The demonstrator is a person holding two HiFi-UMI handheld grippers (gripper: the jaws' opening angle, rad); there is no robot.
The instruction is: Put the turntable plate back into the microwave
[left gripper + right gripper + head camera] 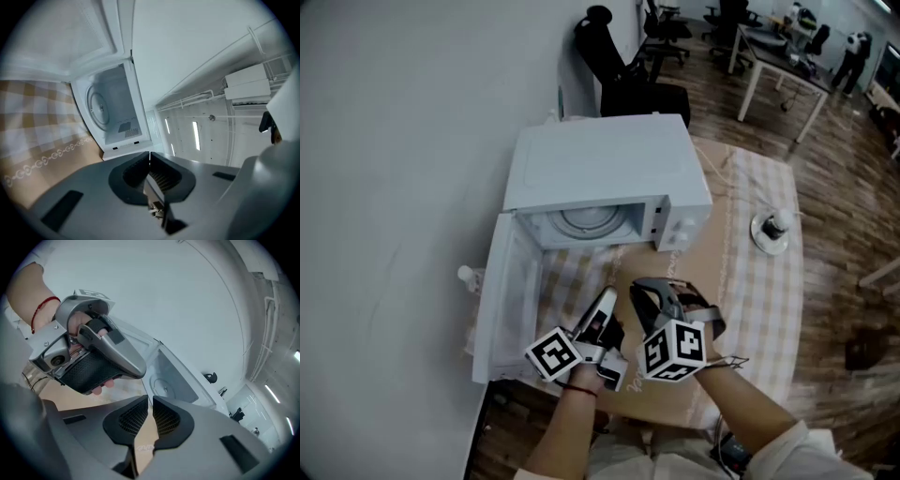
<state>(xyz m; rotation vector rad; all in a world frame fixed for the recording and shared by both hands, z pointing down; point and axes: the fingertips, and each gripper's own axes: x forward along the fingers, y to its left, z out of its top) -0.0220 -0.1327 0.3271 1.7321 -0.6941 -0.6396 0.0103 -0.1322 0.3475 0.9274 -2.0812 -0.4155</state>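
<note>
The turntable plate [589, 221] already lies inside the open microwave [600, 164] on the far side of the counter [755, 300]. Nearer, the left gripper [606, 305] has its jaws together, empty. The right gripper [654, 292] has its jaws a sliver apart, empty. Probably only closing the door [500, 305] is left.

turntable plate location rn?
Head view, upper centre: the turntable plate lies flat on the floor of the microwave cavity, whose door stands open at the left.

The microwave [600, 164] looks smooth white metal, the cloth [759, 281] woven, the floor [853, 187] glossy wood
</note>
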